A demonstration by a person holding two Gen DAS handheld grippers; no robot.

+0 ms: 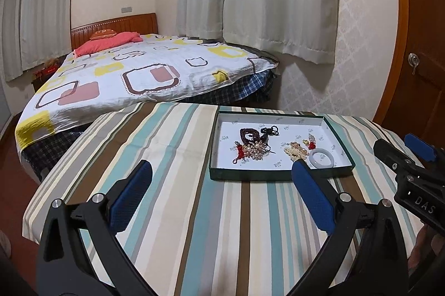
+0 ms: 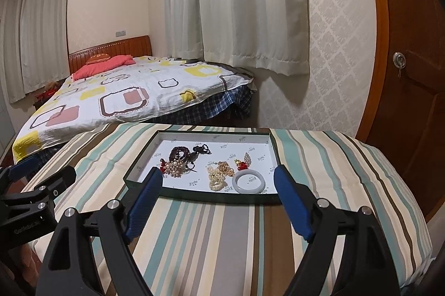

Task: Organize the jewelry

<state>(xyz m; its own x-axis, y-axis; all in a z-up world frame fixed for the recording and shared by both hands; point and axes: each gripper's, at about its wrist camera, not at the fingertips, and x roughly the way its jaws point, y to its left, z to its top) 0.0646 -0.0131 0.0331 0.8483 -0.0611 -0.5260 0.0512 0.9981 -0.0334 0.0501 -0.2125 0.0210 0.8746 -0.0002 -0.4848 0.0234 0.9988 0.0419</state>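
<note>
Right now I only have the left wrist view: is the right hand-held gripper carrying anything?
Observer: No. In the right wrist view the right hand-held gripper is open, with nothing between its pads.
Operator: My own pad covers part of the tray. What's behind it?
Observer: The near end of the pearl strand. It lies inside the tray, just left of the white bangle. I can't tell whether the two touch.
</note>
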